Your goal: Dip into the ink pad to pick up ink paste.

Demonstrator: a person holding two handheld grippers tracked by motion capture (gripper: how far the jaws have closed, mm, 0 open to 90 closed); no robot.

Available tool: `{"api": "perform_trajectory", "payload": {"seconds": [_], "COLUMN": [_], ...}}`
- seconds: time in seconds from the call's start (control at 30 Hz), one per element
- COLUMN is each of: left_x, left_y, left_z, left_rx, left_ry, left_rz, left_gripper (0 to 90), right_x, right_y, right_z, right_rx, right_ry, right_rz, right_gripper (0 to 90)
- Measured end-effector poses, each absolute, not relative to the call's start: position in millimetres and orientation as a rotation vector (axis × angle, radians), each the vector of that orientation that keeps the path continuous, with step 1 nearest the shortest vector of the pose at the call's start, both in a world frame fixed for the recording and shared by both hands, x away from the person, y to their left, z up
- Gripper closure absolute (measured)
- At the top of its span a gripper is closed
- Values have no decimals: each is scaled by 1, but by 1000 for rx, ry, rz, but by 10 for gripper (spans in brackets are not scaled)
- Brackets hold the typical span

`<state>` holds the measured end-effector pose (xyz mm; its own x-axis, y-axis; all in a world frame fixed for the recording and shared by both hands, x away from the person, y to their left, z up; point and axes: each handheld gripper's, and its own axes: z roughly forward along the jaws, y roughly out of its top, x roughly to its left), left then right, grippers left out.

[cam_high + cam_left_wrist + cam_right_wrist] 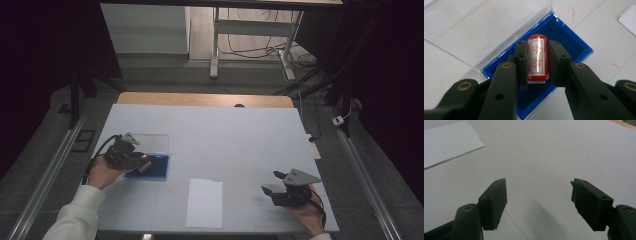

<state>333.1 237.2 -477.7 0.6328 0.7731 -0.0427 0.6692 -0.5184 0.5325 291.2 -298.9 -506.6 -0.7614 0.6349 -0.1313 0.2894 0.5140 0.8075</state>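
Note:
A red and white stamp (537, 58) with red characters on its label sits between the jaws of my left gripper (537, 62), which is shut on it. Under it lies a blue ink pad (571, 40) in a case whose clear lid (474, 32) is swung open beside it. In the high view the left gripper (137, 161) hovers over the blue ink pad (159, 171) at the table's left. My right gripper (269, 188) rests low near the front right, open, and its own view shows the right gripper (539, 202) with only bare table between the jaws.
A white sheet of paper (204, 202) lies at the front middle of the white table top (225, 135); its corner (449, 140) shows in the right gripper view. Red ink marks (571, 11) dot the table near the pad. Desk legs and cables stand beyond the far edge.

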Motion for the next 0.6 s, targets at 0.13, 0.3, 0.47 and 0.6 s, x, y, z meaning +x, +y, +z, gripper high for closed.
{"api": "perform_trajectory", "payload": {"seconds": [0.13, 0.3, 0.47, 0.6], "left_x": [333, 332, 333, 335], "left_y": [238, 239, 237, 236], "left_z": [-478, -479, -478, -478], "left_rx": [2338, 2343, 2356, 2363], "left_ry": [1131, 1138, 1145, 1158], "left_rz": [263, 264, 262, 242], "left_gripper": [703, 703, 704, 706], "right_x": [291, 291, 291, 291], "right_y": [-300, -299, -298, -298], "right_z": [-506, -507, -506, -506], "right_rx": [760, 754, 751, 746], "right_ry": [2350, 2357, 2367, 2371], "right_rz": [1134, 1136, 1124, 1122], "right_gripper": [285, 285, 285, 285]}}
